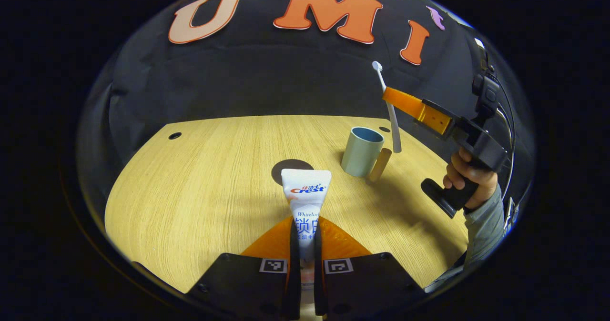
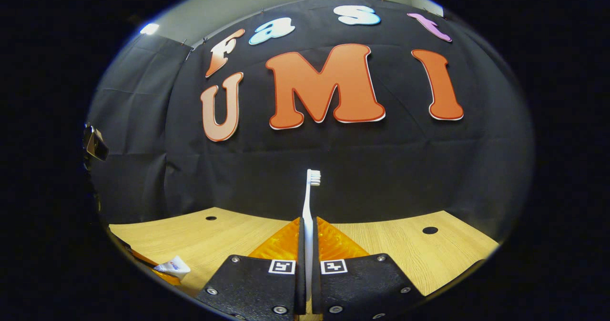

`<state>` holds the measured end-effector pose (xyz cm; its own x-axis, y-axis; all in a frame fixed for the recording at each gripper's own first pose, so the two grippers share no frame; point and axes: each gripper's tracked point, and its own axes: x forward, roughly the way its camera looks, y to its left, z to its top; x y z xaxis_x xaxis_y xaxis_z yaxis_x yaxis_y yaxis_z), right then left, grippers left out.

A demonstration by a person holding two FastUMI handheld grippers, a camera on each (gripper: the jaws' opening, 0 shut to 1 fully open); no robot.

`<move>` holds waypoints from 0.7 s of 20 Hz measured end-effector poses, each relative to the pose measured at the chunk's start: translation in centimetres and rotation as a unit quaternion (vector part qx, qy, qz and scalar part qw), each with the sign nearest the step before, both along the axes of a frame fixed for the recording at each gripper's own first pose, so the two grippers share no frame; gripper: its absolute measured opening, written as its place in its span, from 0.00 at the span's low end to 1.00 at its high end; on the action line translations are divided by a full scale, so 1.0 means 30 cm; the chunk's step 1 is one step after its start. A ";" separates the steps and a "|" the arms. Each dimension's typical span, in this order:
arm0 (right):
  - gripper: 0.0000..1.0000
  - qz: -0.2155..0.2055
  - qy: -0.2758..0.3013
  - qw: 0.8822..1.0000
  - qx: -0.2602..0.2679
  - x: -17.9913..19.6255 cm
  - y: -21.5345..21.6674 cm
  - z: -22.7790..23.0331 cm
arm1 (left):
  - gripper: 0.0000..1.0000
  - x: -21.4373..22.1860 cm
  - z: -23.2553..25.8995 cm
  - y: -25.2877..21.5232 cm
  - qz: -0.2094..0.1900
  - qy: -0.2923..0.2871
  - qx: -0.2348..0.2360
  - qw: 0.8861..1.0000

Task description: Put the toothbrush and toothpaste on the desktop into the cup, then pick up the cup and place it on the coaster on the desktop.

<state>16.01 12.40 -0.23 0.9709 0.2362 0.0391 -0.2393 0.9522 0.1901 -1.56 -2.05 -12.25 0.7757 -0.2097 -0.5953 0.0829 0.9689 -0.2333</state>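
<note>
My left gripper (image 1: pixel 305 228) is shut on a white toothpaste tube (image 1: pixel 306 195), whose flat end points forward over the wooden desktop (image 1: pixel 200 183). Just past it lies a dark round coaster (image 1: pixel 286 167), partly hidden by the tube. A pale blue cup (image 1: pixel 362 152) stands upright to the right of the coaster. Held by a hand (image 1: pixel 469 178), my right gripper (image 1: pixel 388 95) hangs above and just right of the cup, shut on a white toothbrush (image 1: pixel 391 121) with bristles up. In the right gripper view the toothbrush (image 2: pixel 309 206) rises between my right gripper (image 2: pixel 309 228) fingers, and the toothpaste tube (image 2: pixel 174 266) shows at lower left.
A tan flat strip (image 1: pixel 379 165) leans beside the cup's right side. Small round holes (image 1: pixel 174 135) mark the desktop's far corners. The booth's black cloth wall (image 1: pixel 267 83) closes the far edge. A grey sleeve (image 1: pixel 486 225) reaches in from the right.
</note>
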 end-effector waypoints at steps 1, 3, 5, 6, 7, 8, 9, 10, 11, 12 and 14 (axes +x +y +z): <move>0.05 -0.002 -0.003 1.000 0.001 0.015 -0.003 -0.005 | 0.14 0.001 0.001 -0.002 0.004 -0.001 0.001 1.000; 0.05 -0.002 -0.013 1.000 -0.002 0.037 -0.003 -0.012 | 0.14 -0.001 -0.005 -0.002 0.013 -0.006 0.004 1.000; 0.05 -0.004 -0.022 1.000 -0.005 0.062 -0.008 -0.016 | 0.14 -0.003 0.001 -0.005 0.021 -0.010 0.005 1.000; 0.05 -0.004 -0.025 1.000 -0.002 0.078 -0.012 -0.019 | 0.14 -0.002 0.002 -0.005 0.024 -0.013 0.004 1.000; 0.05 -0.004 -0.027 1.000 0.001 0.087 -0.013 -0.022 | 0.14 0.001 0.001 -0.006 0.026 -0.016 0.004 1.000; 0.05 -0.004 -0.027 1.000 0.000 0.097 -0.016 -0.034 | 0.14 0.002 0.002 -0.005 0.028 -0.019 0.002 0.999; 0.05 -0.006 -0.026 1.000 -0.004 0.109 -0.022 -0.047 | 0.14 0.004 0.004 -0.006 0.029 -0.022 0.001 0.999; 0.05 -0.007 -0.026 1.000 -0.004 0.120 -0.027 -0.057 | 0.14 0.007 0.008 -0.003 0.032 -0.026 -0.001 0.999; 0.05 -0.004 -0.030 1.000 0.001 0.127 -0.025 -0.057 | 0.14 0.007 0.006 -0.003 0.034 -0.029 0.000 0.999; 0.05 -0.003 -0.037 0.999 0.004 0.135 -0.026 -0.048 | 0.14 0.004 0.008 0.002 0.038 -0.030 0.000 0.999; 0.05 -0.002 -0.055 0.998 0.004 0.148 -0.023 -0.034 | 0.14 0.005 0.006 -0.001 0.045 -0.031 -0.001 0.999</move>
<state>20.44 11.72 -1.26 0.9615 0.2321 0.1470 -0.2557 0.9516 0.1702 -1.40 -2.07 -12.08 0.8267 -0.1397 -0.5450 0.0106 0.9724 -0.2332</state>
